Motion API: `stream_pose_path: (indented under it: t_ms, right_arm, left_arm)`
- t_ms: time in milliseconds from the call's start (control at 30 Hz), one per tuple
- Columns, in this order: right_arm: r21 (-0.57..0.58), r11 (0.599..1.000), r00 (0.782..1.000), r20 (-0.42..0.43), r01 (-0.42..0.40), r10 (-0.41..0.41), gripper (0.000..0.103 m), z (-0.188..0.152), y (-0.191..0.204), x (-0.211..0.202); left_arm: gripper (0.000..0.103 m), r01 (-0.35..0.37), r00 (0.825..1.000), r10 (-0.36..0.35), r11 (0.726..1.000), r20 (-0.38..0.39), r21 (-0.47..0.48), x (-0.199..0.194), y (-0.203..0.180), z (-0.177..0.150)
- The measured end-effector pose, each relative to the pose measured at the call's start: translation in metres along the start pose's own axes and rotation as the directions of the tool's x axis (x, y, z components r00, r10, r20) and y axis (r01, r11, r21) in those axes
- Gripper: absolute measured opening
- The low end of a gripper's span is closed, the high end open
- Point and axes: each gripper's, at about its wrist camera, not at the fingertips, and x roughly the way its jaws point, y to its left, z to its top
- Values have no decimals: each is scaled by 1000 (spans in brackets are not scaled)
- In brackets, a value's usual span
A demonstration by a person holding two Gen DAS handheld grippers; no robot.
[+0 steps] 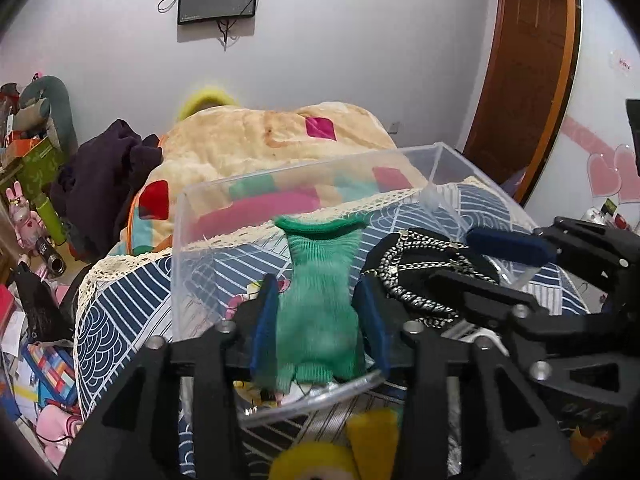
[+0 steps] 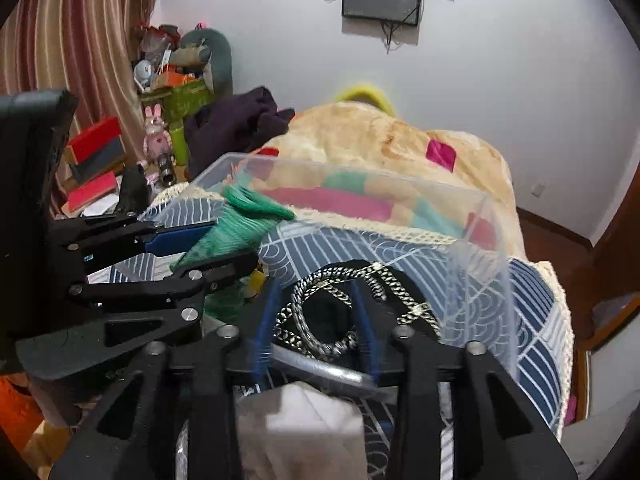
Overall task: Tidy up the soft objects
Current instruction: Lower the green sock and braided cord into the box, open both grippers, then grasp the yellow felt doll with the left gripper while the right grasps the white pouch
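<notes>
A clear plastic box (image 1: 208,200) sits on the bed. My left gripper (image 1: 320,296) is shut on a green knitted glove (image 1: 320,280) and holds it over the box's near rim; the glove also shows in the right wrist view (image 2: 236,228). My right gripper (image 2: 316,308) is shut on a black soft item with a silver chain (image 2: 320,316), also over the box (image 2: 476,216). The right gripper shows in the left wrist view (image 1: 480,264) beside the chain item (image 1: 416,264). The left gripper shows at the left of the right wrist view (image 2: 216,244).
A blue patterned bedspread (image 1: 120,312) lies under the box. A cream blanket (image 1: 260,136) and dark clothing (image 1: 104,168) lie behind it. A yellow plush toy (image 1: 312,460) is at the near edge. Clutter fills the left side (image 1: 28,152). A brown door (image 1: 524,80) stands at the right.
</notes>
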Motion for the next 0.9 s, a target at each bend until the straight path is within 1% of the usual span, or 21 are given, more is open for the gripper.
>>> stream_pose_path:
  t_ms: [33,100,167,233,300,333,467,533,567,633,667,767,900]
  right_arm:
    - [4,1000,1000,17,-1,1,49,-1,-1,-8]
    - [1,1000,999,40,4,-4,50,0,-1,-16]
    - [-8,1000,998,60,12,-12,51,0,-1,-26]
    - [-15,1000,997,77,15,-14,57,0,1,-35]
    - [-18,999,994,109,31,-29,71,-1,2,-45]
    - [-18,999,991,130,40,-37,75,-3,3,-51]
    - [-20,998,982,180,54,-49,78,-6,6,-69]
    - [-16,998,981,189,53,-49,79,-9,4,-73]
    - [-15,998,981,190,54,-51,79,-11,4,-73]
    - [-11,998,981,187,62,-59,84,-16,2,-72]
    - [-9,998,981,182,64,-62,84,-19,1,-71]
    - [4,998,988,142,60,-60,84,-31,-1,-63]
    - [37,998,997,56,51,-53,84,-50,-7,-42]
  left_arm:
    - [49,2,1000,-2,1000,9,-1,-5,0,0]
    - [52,3,1000,-3,1000,25,3,-15,0,-1]
    - [57,4,999,-4,1000,42,4,-24,0,-1]
    - [58,-3,998,2,1000,70,6,-37,0,-2]
    - [59,-3,995,2,1000,95,8,-51,-1,-3]
    - [61,-2,995,1,1000,105,7,-56,0,-3]
    - [77,-14,988,13,1000,155,1,-83,1,-10]
    - [82,-13,987,13,1000,162,-3,-90,3,-15]
    - [84,-11,987,11,1000,160,-3,-92,4,-18]
    - [84,-14,989,14,1000,150,0,-95,5,-26]
    - [84,-21,990,20,1000,142,4,-95,5,-31]
    - [84,-30,993,30,1000,114,6,-90,7,-45]
    - [84,-34,998,34,999,57,-15,-75,15,-68]
